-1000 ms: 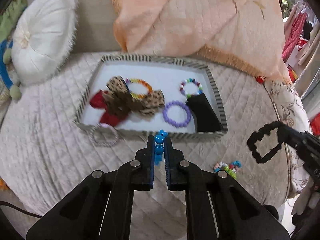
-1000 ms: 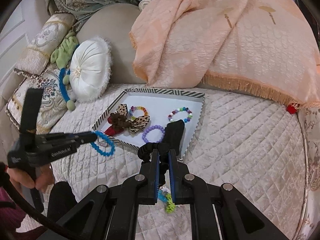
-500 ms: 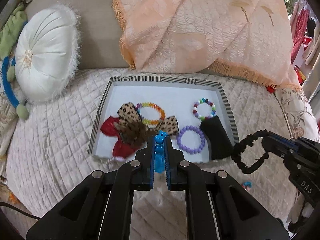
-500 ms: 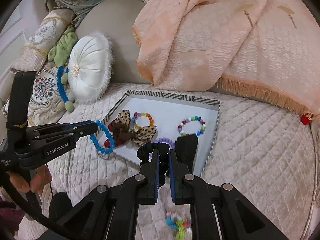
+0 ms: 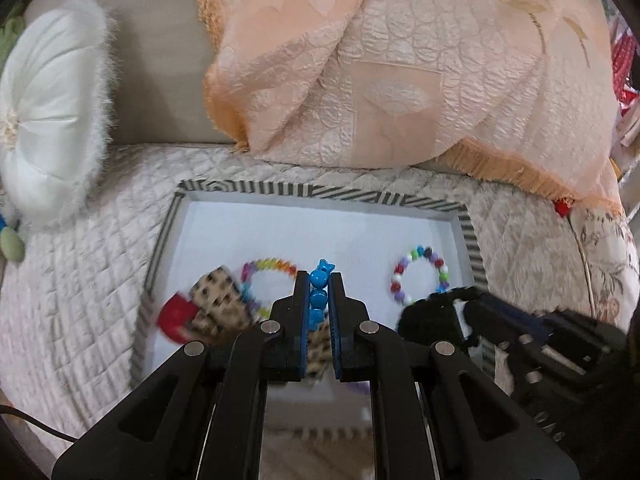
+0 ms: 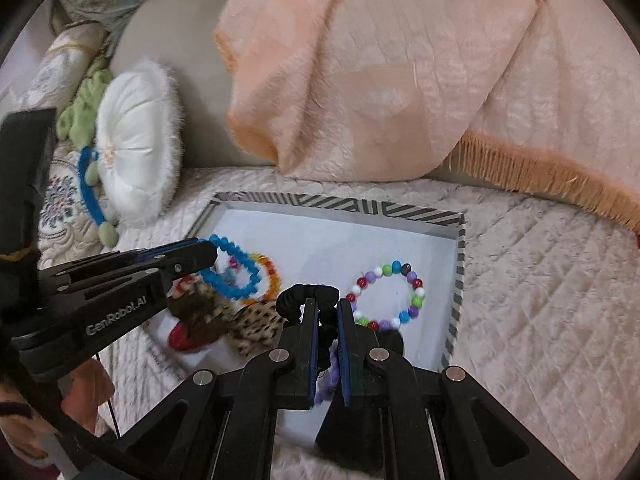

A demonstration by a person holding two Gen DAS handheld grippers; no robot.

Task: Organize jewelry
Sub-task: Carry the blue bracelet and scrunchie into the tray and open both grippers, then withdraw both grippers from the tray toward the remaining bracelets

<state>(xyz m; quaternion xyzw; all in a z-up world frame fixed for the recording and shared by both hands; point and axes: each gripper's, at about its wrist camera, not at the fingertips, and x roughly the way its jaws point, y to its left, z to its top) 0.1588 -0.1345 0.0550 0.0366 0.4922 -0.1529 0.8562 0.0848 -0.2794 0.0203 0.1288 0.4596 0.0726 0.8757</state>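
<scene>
1. Now the left tool (image 5: 319, 280) is clenched on a blue bead bracelet (image 5: 319, 292), whose beads sit pinched between its two blue-lined fingers (image 5: 335, 308); from the right wrist view the bracelet's loop (image 6: 234, 270) hangs off the tool tip over the tray's left half.
2. Likewise the right tool (image 6: 324, 312) is clenched on a black scrunchie (image 6: 308, 296), which bunches above and between its fingers over the tray's near middle.
3. Both tools hover above the striped tray (image 5: 320, 194), the left one toward its left side, the right one toward its right.
4. Inside the tray, a rainbow bead bracelet (image 6: 270, 274) lies just behind the blue loop.
5. A multicolour bead bracelet (image 6: 386, 296) lies in the tray's right half, clear of the rim.
6. Leopard-print bows (image 6: 256, 322) with a red piece (image 6: 182, 338) lie in the tray's near-left corner, and a purple bracelet (image 6: 330, 376) shows partly behind the right tool's fingers.
7. The tray rests on a quilted bed cover (image 6: 540, 280).
8. Left of the tray stands a round white cushion (image 6: 134, 148).
9. Behind the tray drapes a peach fringed blanket (image 5: 400, 60).
</scene>
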